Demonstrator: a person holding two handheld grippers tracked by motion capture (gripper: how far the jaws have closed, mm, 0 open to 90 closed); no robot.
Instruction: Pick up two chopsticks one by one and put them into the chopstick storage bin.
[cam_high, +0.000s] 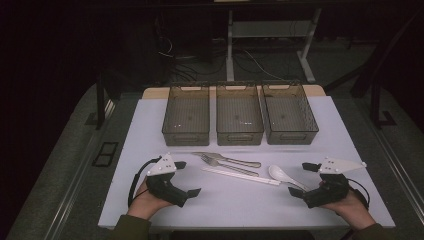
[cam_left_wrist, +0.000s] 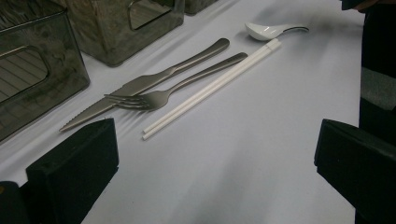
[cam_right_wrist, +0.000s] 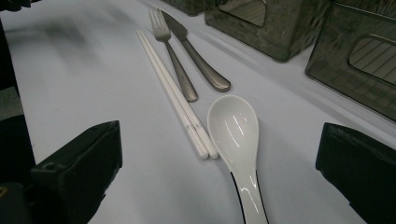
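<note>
Three smoky translucent plastic bins (cam_high: 240, 120) upper centre of white tabletop (cam_high: 150, 200); below: one steel knife (cam_high: 232, 159), one steel fork (cam_high: 227, 166), one white chopstick pair (cam_high: 240, 175), one white ceramic spoon (cam_high: 282, 176). Left gripper (cam_high: 189, 179), right gripper (cam_high: 300, 179): jaws spread, holding nothing.

Spoon (cam_right_wrist: 236, 135) handle cut off by the bottom edge in the right gripper view. Bins (cam_left_wrist: 42, 70) cropped at the top and left edges in the left gripper view. Far room beyond the worktop (cam_high: 150, 200) too dark to read. Fork (cam_high: 212, 161) tines too small to count from above.
</note>
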